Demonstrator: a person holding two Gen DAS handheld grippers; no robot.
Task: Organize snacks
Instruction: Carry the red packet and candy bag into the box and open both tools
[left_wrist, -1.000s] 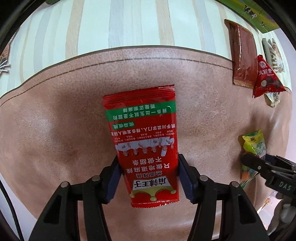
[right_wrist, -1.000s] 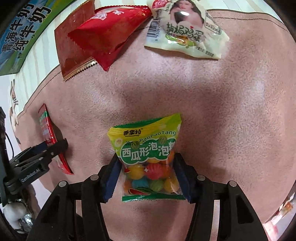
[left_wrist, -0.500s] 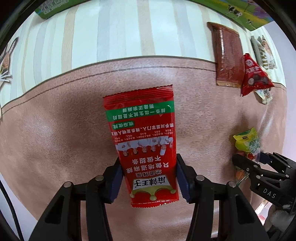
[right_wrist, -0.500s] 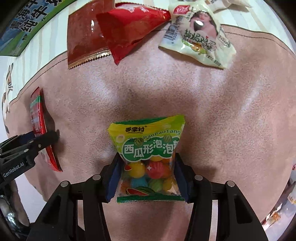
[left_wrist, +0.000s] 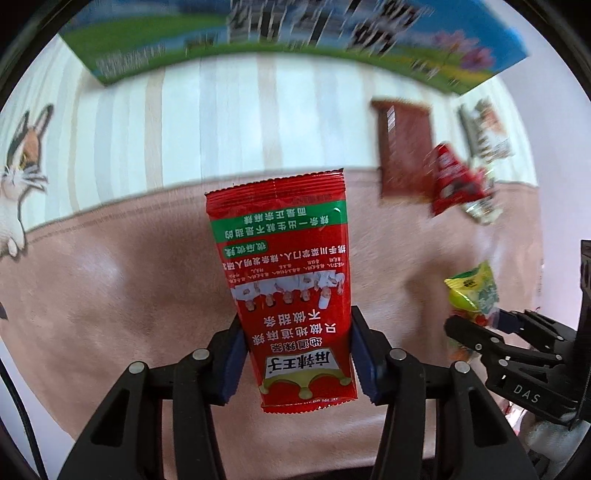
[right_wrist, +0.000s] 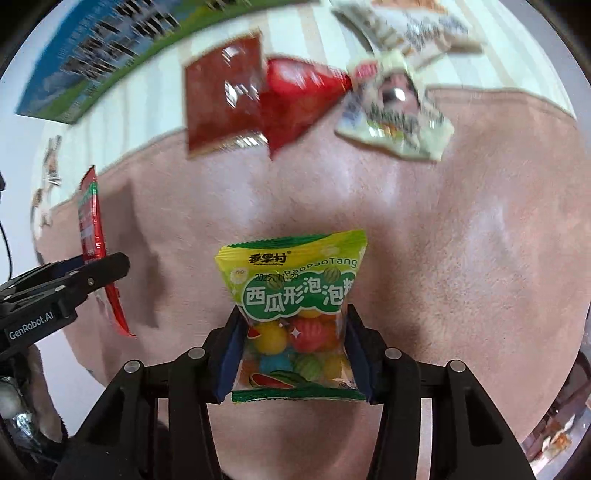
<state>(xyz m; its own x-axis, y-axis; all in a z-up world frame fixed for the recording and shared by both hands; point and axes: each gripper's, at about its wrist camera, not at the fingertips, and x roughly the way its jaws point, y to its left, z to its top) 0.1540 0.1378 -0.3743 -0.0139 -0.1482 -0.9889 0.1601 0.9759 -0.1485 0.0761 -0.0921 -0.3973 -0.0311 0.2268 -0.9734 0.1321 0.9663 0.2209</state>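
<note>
My left gripper (left_wrist: 295, 354) is shut on a tall red snack packet (left_wrist: 284, 266) with a green band, held upright above the pink mat (left_wrist: 110, 295). My right gripper (right_wrist: 291, 354) is shut on a green and yellow bubble-gum bag (right_wrist: 295, 291) with coloured balls inside, also lifted off the mat. In the left wrist view the right gripper (left_wrist: 476, 328) and its bag (left_wrist: 472, 291) show at the right. In the right wrist view the left gripper (right_wrist: 99, 273) and its red packet (right_wrist: 90, 221) show edge-on at the left.
Far on the mat lie a brown-red flat packet (right_wrist: 218, 107), a red pouch (right_wrist: 295, 92) and a white egg-snack packet (right_wrist: 395, 114). A blue-green milk carton box (left_wrist: 295, 37) stands behind on the striped cloth (left_wrist: 221, 122). A cat figure (left_wrist: 18, 173) is at the left.
Both grippers have lifted and tilted up with their packets; the far box and snacks now come into view, blurred by motion. Both grips are unchanged.
</note>
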